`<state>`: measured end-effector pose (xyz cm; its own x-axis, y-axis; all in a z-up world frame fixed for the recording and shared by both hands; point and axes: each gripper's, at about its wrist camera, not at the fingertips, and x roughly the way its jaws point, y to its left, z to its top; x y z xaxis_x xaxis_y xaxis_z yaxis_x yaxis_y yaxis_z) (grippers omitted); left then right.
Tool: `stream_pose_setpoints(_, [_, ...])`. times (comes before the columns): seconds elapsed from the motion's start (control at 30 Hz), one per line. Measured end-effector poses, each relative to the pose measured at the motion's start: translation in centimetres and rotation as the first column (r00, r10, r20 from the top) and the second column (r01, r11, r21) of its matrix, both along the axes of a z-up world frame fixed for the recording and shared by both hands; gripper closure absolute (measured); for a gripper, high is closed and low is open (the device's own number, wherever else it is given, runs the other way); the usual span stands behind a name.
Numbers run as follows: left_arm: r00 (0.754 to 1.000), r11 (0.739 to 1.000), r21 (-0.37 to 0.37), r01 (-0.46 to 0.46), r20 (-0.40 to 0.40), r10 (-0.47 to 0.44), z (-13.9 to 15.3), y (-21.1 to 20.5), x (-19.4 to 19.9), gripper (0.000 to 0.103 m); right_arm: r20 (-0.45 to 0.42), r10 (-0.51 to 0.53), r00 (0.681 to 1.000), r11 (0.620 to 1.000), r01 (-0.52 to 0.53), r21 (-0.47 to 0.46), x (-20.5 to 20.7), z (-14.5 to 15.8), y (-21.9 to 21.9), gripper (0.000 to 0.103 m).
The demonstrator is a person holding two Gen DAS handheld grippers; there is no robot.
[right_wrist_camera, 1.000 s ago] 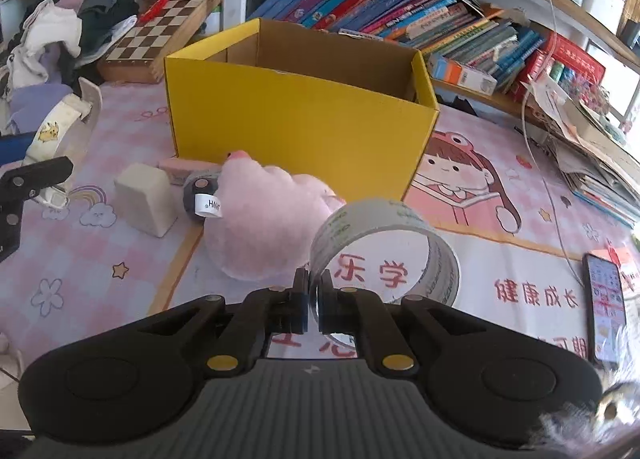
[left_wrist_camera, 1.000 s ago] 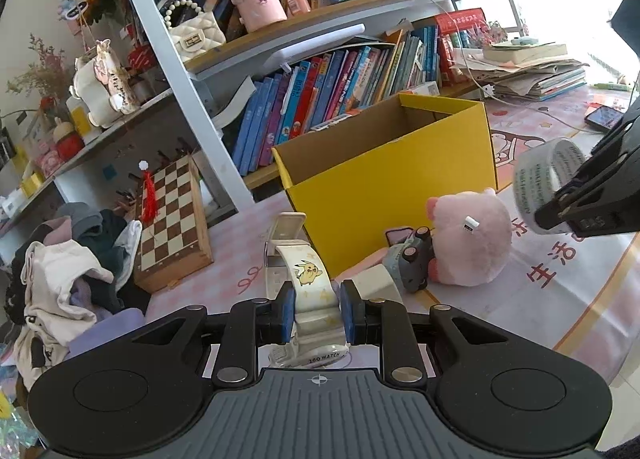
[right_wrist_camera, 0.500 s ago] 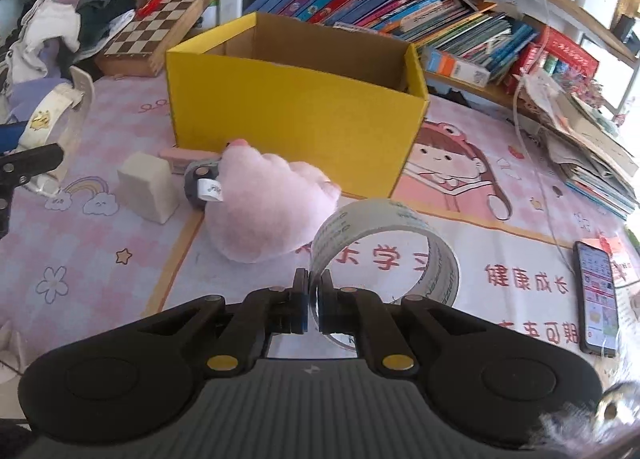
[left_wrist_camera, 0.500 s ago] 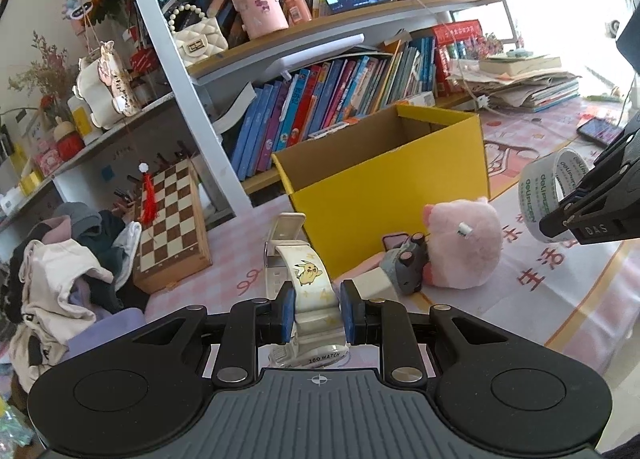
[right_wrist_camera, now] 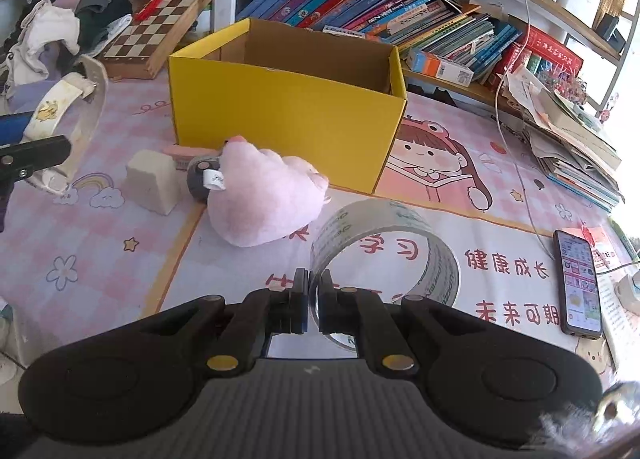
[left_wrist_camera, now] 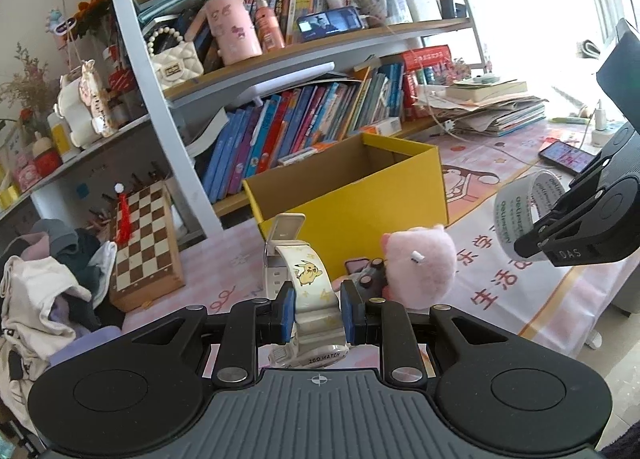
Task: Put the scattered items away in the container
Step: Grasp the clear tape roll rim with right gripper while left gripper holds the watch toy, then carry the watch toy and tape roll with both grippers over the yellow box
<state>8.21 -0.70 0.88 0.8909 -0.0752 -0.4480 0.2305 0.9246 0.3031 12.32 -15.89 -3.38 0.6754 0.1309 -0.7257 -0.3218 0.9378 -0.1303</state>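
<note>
Pink cartoon-printed cloth is covering the surface (right_wrist_camera: 120, 243). Left hand-held gripper (left_wrist_camera: 316, 313) is clamping a rubbery white watch (left_wrist_camera: 306, 279); right hand-held gripper (right_wrist_camera: 314, 299) is pinching a clear tape ring (right_wrist_camera: 384, 251). Both have risen since earlier, short of the yellow cardboard box (right_wrist_camera: 280, 115); a fuzzy pink plush (right_wrist_camera: 264, 195) is lying beside it.

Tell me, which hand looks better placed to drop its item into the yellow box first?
Probably the right. Its tongs pinch the tape roll facing the yellow box. The left tongs, gripping the watch, sit off toward the box's corner.
</note>
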Motion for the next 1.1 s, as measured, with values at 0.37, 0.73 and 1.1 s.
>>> stream_pose_setpoints(0.37, [0.998,0.998,-0.030,0.060,0.004,-0.060,1.0,-0.6,-0.1,0.081,-0.014,0.049,0.999,0.999,-0.049,-0.007,-0.5,0.8,1.0,0.098])
stream_pose_setpoints(0.73, [0.994,0.993,-0.056,0.106,0.009,-0.106,1.7,-1.5,0.6,0.081,-0.015,0.091,0.996,0.996,-0.092,-0.012,0.5,1.4,1.6,0.098])
stream_pose_setpoints(1.1, [0.989,0.987,-0.074,0.142,0.048,-0.138,3.1,-2.0,2.6,0.081,0.028,0.167,0.986,0.986,-0.167,-0.008,2.3,3.4,2.4,0.098])
